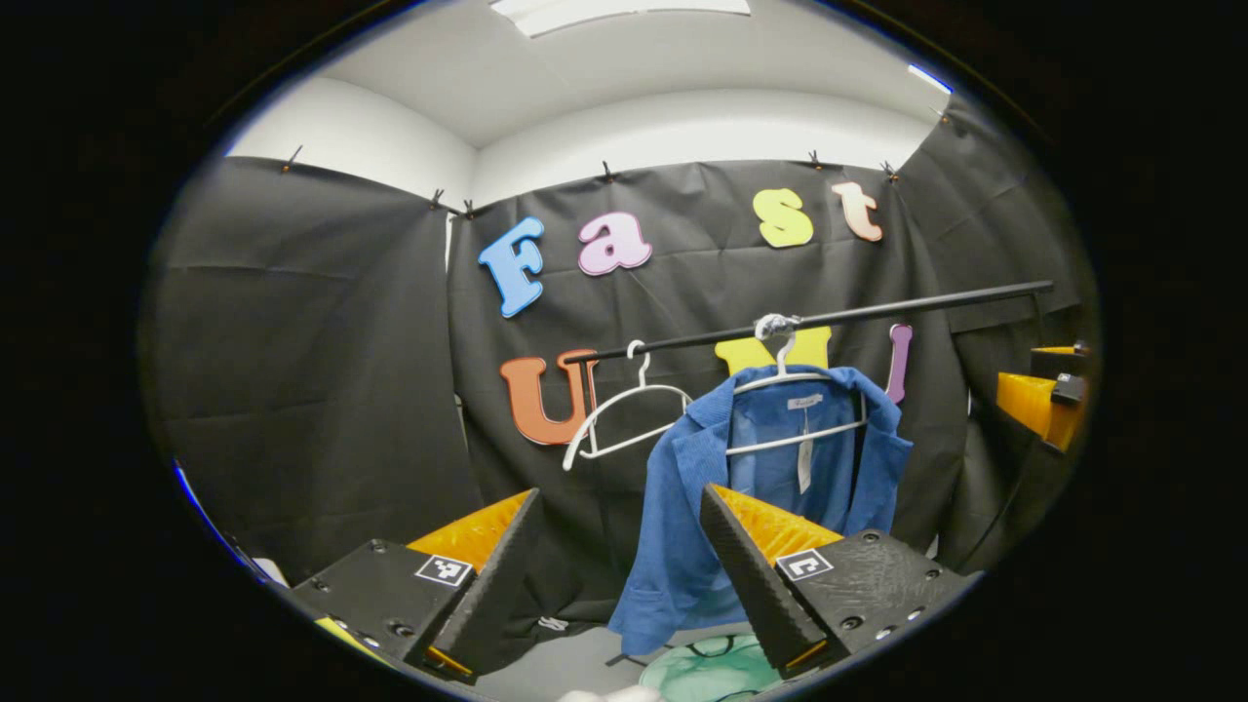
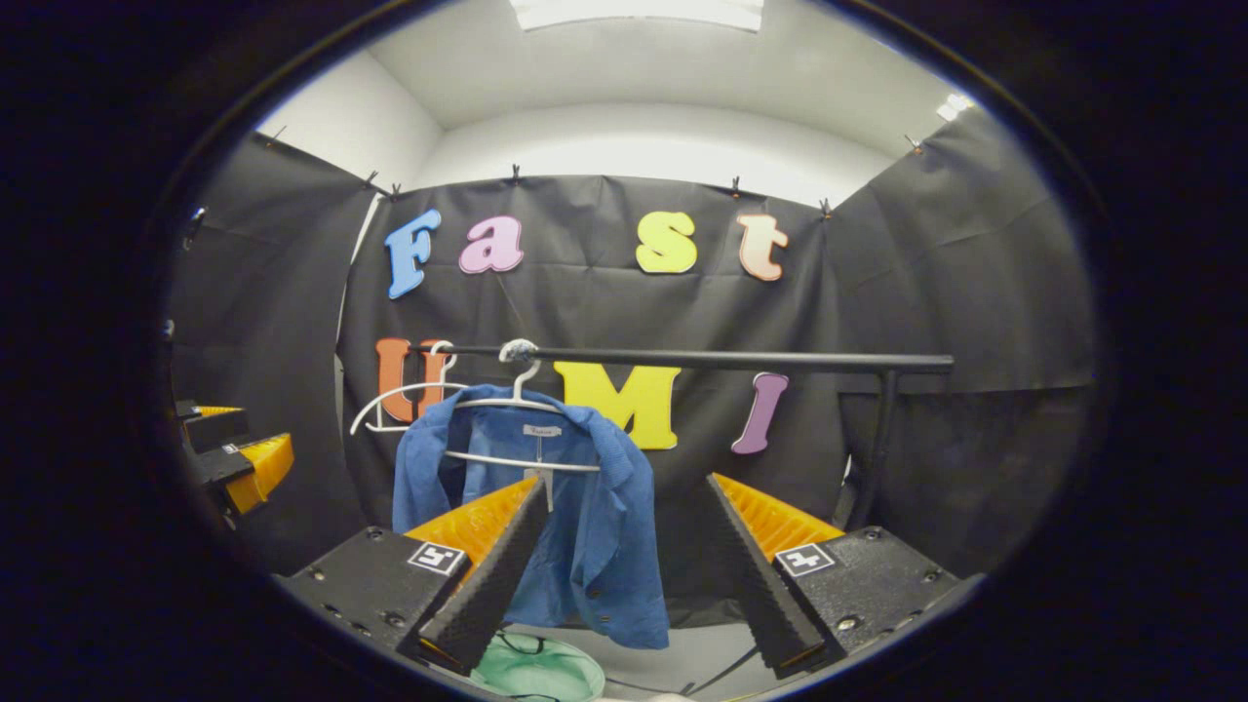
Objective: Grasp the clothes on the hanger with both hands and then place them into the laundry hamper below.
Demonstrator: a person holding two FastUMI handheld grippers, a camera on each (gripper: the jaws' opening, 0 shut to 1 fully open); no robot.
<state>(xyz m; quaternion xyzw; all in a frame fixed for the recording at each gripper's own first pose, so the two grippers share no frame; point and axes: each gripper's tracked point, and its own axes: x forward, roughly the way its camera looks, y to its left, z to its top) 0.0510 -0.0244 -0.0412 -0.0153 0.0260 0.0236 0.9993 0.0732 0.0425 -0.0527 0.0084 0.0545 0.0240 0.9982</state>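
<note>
Both grippers were held wide open with nothing gripped or touched. The left gripper (image 1: 619,595) was pointed at the blue shirt (image 1: 682,507), which was hung on a white hanger (image 1: 795,385) near the middle of the black rail (image 1: 877,312). The right gripper (image 2: 624,575) was aimed just right of the shirt. The green hamper (image 2: 536,668) was seen on the floor below it.

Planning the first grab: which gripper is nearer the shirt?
Left, slightly. The left gripper faces the shirt nearly head-on; the right gripper sits off to its right, both short of it.
</note>
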